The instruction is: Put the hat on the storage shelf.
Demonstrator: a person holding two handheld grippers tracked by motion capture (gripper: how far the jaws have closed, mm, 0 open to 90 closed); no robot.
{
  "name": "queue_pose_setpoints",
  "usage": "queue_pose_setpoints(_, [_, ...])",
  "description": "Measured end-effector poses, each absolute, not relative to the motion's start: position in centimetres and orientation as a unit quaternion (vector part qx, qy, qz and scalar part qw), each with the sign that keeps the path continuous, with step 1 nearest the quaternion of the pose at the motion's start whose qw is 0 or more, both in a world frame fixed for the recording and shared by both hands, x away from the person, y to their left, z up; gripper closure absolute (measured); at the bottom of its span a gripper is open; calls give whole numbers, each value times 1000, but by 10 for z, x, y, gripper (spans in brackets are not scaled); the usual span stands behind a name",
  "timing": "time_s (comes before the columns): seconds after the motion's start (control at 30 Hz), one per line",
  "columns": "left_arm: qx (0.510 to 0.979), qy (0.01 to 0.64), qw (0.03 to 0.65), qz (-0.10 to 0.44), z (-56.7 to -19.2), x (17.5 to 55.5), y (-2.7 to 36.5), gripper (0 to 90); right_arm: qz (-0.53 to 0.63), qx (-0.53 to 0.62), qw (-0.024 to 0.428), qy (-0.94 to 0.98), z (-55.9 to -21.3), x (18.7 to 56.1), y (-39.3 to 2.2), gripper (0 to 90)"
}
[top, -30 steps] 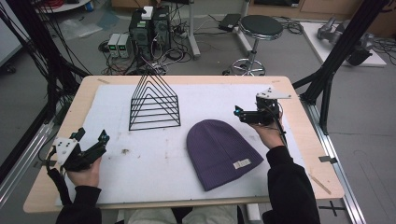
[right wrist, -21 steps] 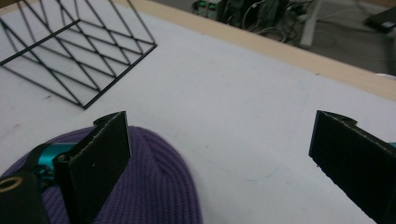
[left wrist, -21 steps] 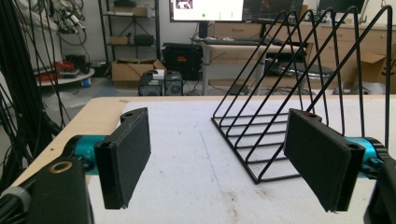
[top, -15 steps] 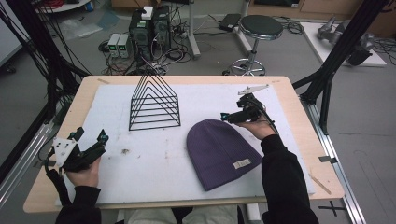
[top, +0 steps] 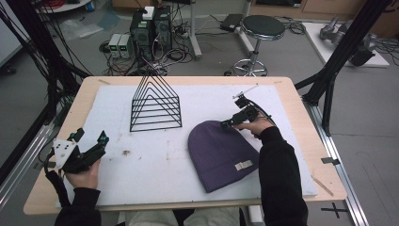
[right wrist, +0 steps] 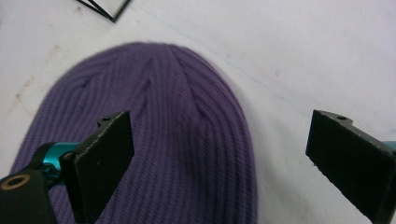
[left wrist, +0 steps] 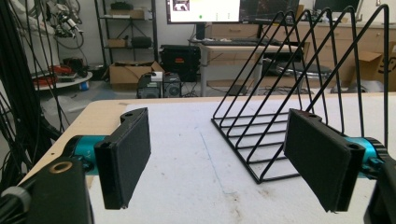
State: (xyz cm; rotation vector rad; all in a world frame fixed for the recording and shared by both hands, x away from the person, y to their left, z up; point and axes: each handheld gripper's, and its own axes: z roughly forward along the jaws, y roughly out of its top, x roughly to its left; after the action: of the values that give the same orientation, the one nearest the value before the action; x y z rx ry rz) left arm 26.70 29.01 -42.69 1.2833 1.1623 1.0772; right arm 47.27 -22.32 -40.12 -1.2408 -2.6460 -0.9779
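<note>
Right tool [top: 229,123] has come down and left from the far-right tabletop [top: 291,94], now over the hat's [top: 225,155] crown at its far edge; jaws wide apart, nothing between the pads yet. Looks like a grasp on the crown is next. Left tool [top: 91,141] hasn't moved, parked near-left, jaws open and empty, facing the rack [top: 155,104]

Hat: purple rib-knit beanie, soft, lying flat right of centre on the white mat [top: 150,169], small tag near the cuff. Rack: stiff black wire, triangular loops, far of centre. Mat is scuffed, slightly stained
</note>
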Motion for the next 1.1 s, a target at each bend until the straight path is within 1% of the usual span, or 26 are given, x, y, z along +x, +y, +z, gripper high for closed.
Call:
queue_pose_setpoints(0.03, [537, 485, 523, 450, -427, 267, 290, 233, -317, -402, 30, -858, -401, 473, -223, 69])
queue_pose_setpoints(0.07, [537, 484, 525, 449, -427, 268, 289, 233, -312, -412, 52, -854, -406, 475, -227, 69])
queue_pose_setpoints(0.1, [539, 484, 524, 448, -428, 268, 289, 233, -312, -412, 52, -854, -406, 475, -227, 69])
queue_pose_setpoints(0.13, [540, 483, 525, 447, -428, 268, 288, 233, -300, -416, 68, -856, -410, 477, -229, 72])
queue_pose_setpoints(0.17, [542, 483, 525, 445, -428, 268, 288, 233, -300, -416, 68, -856, -410, 477, -229, 72])
queue_pose_setpoints(0.2, [544, 480, 524, 446, -428, 269, 287, 233, -290, -417, 86, -857, -414, 479, -230, 177])
queue_pose_setpoints(0.23, [545, 479, 523, 448, -428, 269, 286, 233, -290, -417, 86, -857, -414, 479, -230, 177])
queue_pose_setpoints(0.3, [546, 476, 523, 449, -428, 269, 285, 233, -283, -423, 110, -854, -419, 482, -229, 185])
queue_pose_setpoints(0.4, [548, 474, 522, 449, -428, 268, 284, 233, -276, -422, 118, -856, -422, 482, -228, 186])
queue_pose_setpoints(0.47, [549, 475, 522, 448, -428, 269, 284, 233, -283, -427, 138, -847, -421, 483, -230, 212])
queue_pose_setpoints(0.5, [550, 476, 521, 447, -428, 269, 283, 233, -283, -427, 138, -847, -421, 483, -230, 212])
queue_pose_setpoints(0.53, [552, 475, 521, 446, -429, 269, 283, 233, -282, -438, 140, -842, -422, 485, -233, 251])
queue_pose_setpoints(0.63, [552, 473, 522, 446, -429, 269, 282, 233, -284, -445, 144, -837, -422, 486, -235, 274])
queue_pose_setpoints(0.67, [553, 472, 521, 446, -428, 269, 282, 233, -284, -445, 146, -837, -423, 486, -235, 302])
queue_pose_setpoints(0.7, [553, 472, 522, 446, -428, 269, 281, 233, -280, -442, 150, -839, -423, 486, -233, 349])
queue_pose_setpoints(0.73, [553, 472, 522, 446, -428, 269, 281, 233, -278, -446, 150, -837, -423, 486, -233, 372])
queue_pose_setpoints(0.77, [554, 471, 522, 446, -428, 269, 281, 233, -278, -446, 150, -837, -423, 486, -233, 372])
queue_pose_setpoints(0.8, [554, 470, 521, 447, -428, 269, 281, 233, -278, -448, 152, -836, -423, 487, -233, 400])
queue_pose_setpoints(0.83, [555, 470, 522, 446, -428, 269, 280, 233, -276, -453, 152, -834, -423, 487, -233, 441])
queue_pose_setpoints(0.87, [555, 469, 522, 447, -428, 269, 280, 233, -273, -458, 150, -832, -424, 488, -234, 518])
queue_pose_setpoints(0.9, [555, 468, 522, 447, -428, 269, 280, 233, -271, -461, 151, -832, -424, 488, -235, 561])
queue_pose_setpoints(0.97, [555, 468, 522, 447, -428, 269, 280, 233, -267, -461, 153, -832, -425, 489, -235, 624])
queue_pose_setpoints(1.0, [555, 469, 522, 446, -428, 269, 280, 233, -267, -461, 153, -832, -425, 489, -235, 624])
queue_pose_setpoints(1.03, [555, 470, 522, 446, -429, 269, 281, 233, -265, -464, 155, -831, -425, 489, -235, 660])
queue_pose_setpoints(1.07, [556, 470, 521, 445, -429, 269, 281, 233, -263, -458, 155, -835, -424, 489, -235, 733])
queue_pose_setpoints(1.1, [556, 470, 522, 445, -429, 269, 281, 233, -263, -458, 155, -835, -424, 489, -235, 733])
